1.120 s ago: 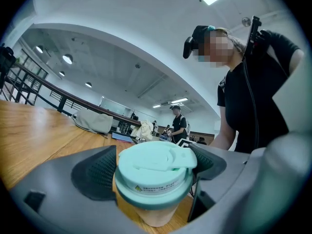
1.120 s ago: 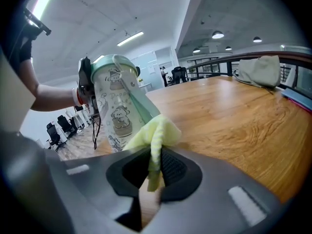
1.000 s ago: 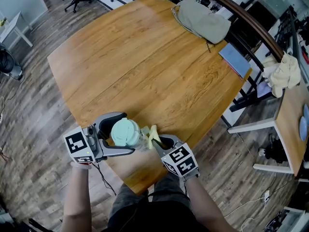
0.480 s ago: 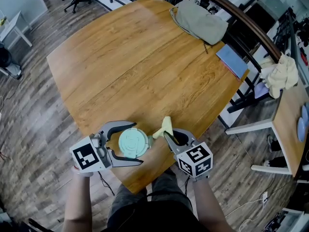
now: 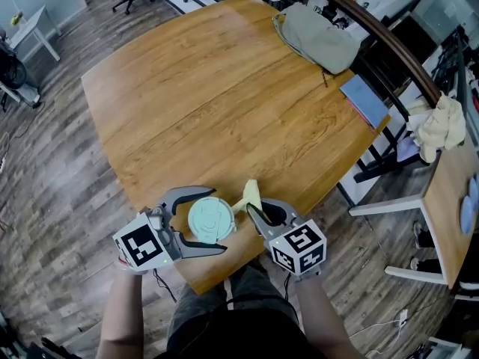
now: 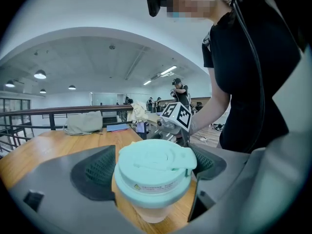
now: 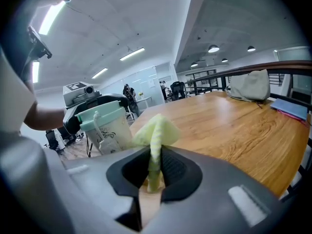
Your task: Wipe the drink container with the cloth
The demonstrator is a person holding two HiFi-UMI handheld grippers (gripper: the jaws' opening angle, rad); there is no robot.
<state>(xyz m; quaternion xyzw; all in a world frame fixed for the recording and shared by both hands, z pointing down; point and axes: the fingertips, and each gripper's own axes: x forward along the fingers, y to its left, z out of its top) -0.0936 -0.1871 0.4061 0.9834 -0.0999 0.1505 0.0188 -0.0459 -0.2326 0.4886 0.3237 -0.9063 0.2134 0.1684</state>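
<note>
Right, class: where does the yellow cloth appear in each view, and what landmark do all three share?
Head view: low centre, yellow cloth in the right claw, beside the cup.
Left gripper view: cannot be made out.
Right gripper view: centre, pinched between the jaws.
Shared landmark: grey bag at the far edge of the table.

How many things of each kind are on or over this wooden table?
grippers: 2 (left gripper, right gripper)
cup: 1
cloth: 1
bag: 1
blue folder: 1
Total: 6
</note>
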